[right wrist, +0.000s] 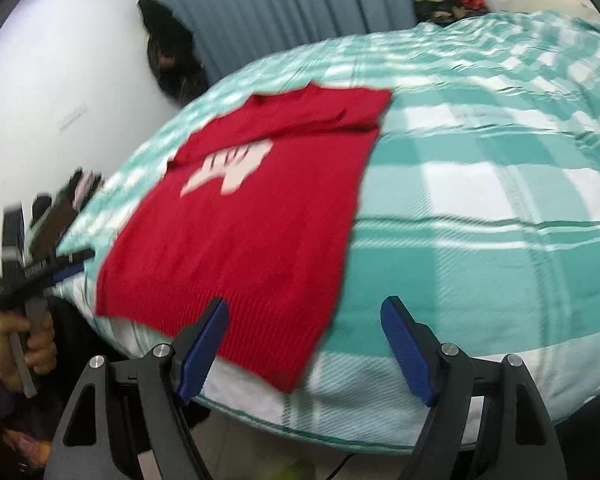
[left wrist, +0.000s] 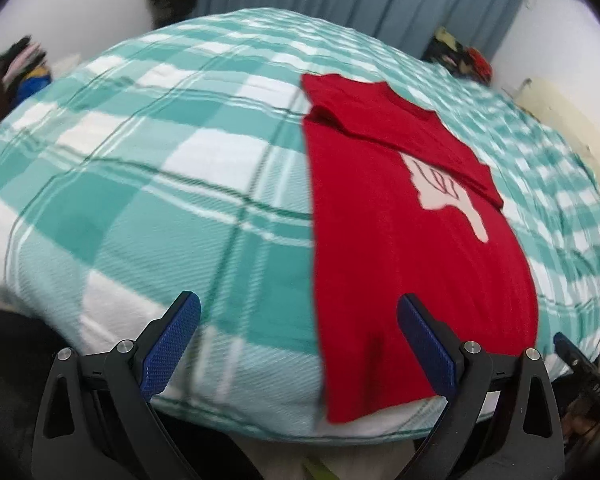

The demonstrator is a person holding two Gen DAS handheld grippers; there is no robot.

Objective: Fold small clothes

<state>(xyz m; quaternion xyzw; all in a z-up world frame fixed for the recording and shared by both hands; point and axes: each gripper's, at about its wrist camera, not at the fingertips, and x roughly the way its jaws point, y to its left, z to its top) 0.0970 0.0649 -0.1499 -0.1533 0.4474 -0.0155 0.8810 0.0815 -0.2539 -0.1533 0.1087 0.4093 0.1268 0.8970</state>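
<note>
Left wrist view: the left hand-held gripper [left wrist: 298, 320] hangs over the near edge of the bed [left wrist: 160, 184], its two blue-padded fingers [left wrist: 172, 344] spread wide with nothing between them. The bed wears a teal and white checked cover. On it lies the red sweater [left wrist: 400, 248], spread lengthwise with its hem at the near edge of the bed and its top end folded over; a pale pink print [left wrist: 444, 188] shows just below that fold. The right finger sits in front of the sweater's hem, though I cannot tell whether it touches the cloth. Beyond the far side of the bed hangs a grey-blue curtain [left wrist: 360, 4], and small heaps of clothes [left wrist: 460, 56] sit at the bed's far corners. No basket or box shows here.

Right wrist view: the right hand-held gripper [right wrist: 304, 336] is likewise wide open and empty, its left finger just over the sweater's [right wrist: 252, 220] ribbed hem, its right finger over bare cover. At the bed's [right wrist: 480, 184] near left corner, a person's hand [right wrist: 32, 340] grips the handle of the other tool [right wrist: 28, 272].
</note>
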